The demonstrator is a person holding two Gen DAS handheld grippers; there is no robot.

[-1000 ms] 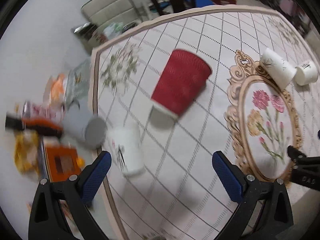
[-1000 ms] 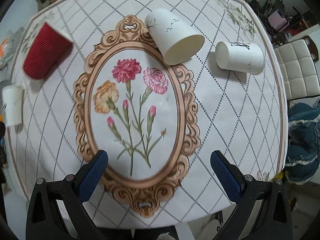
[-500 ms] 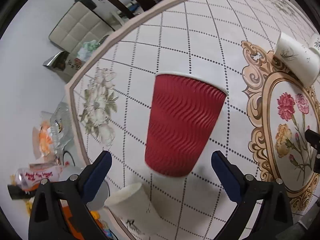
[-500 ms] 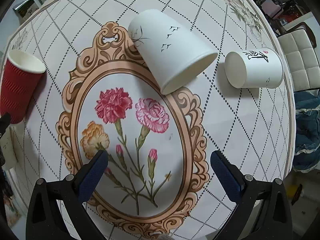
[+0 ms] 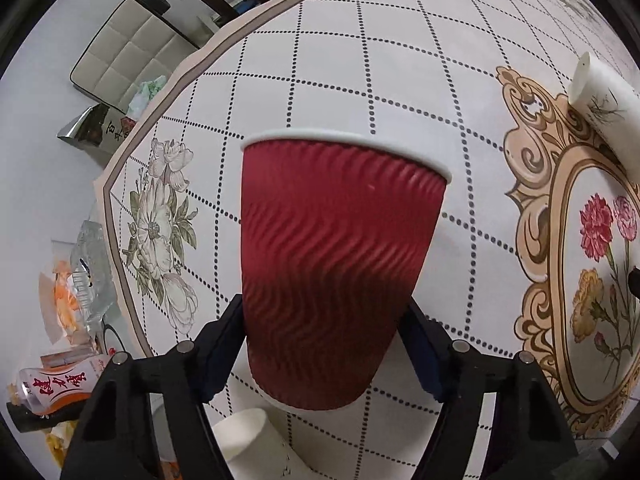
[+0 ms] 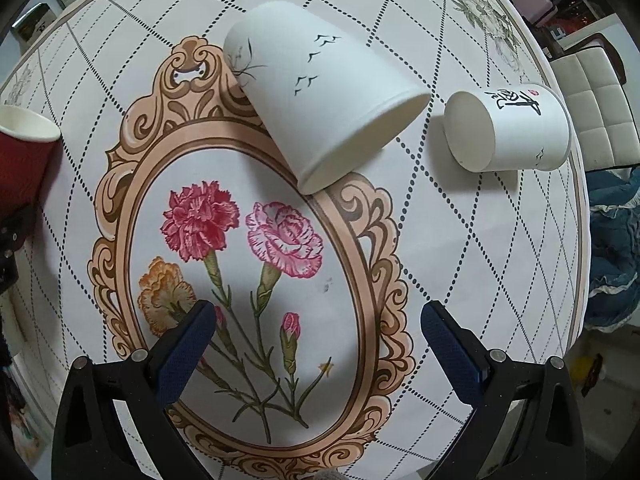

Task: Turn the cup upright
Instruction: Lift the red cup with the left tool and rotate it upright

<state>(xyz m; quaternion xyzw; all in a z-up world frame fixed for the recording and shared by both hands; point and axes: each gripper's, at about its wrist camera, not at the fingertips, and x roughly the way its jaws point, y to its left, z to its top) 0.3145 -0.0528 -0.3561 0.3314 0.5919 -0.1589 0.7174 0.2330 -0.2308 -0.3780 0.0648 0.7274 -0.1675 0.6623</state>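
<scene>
A red ribbed paper cup with a white rim fills the middle of the left wrist view, lying with its rim away from me. My left gripper is closed on its lower body, both pads touching its sides. The cup's rim also shows at the left edge of the right wrist view. My right gripper is open and empty above the flower medallion. A large white cup with birds lies on its side ahead of it. A smaller white cup with calligraphy lies on its side to the right.
A white cup lies under the left gripper near the table edge. The large white cup shows at the right in the left wrist view. Bottles and packets sit on the floor to the left. Padded chairs stand beyond the table.
My left gripper has moved in on the red cup and closed on its sides. My right gripper has moved closer to the two white cups and stayed open.
</scene>
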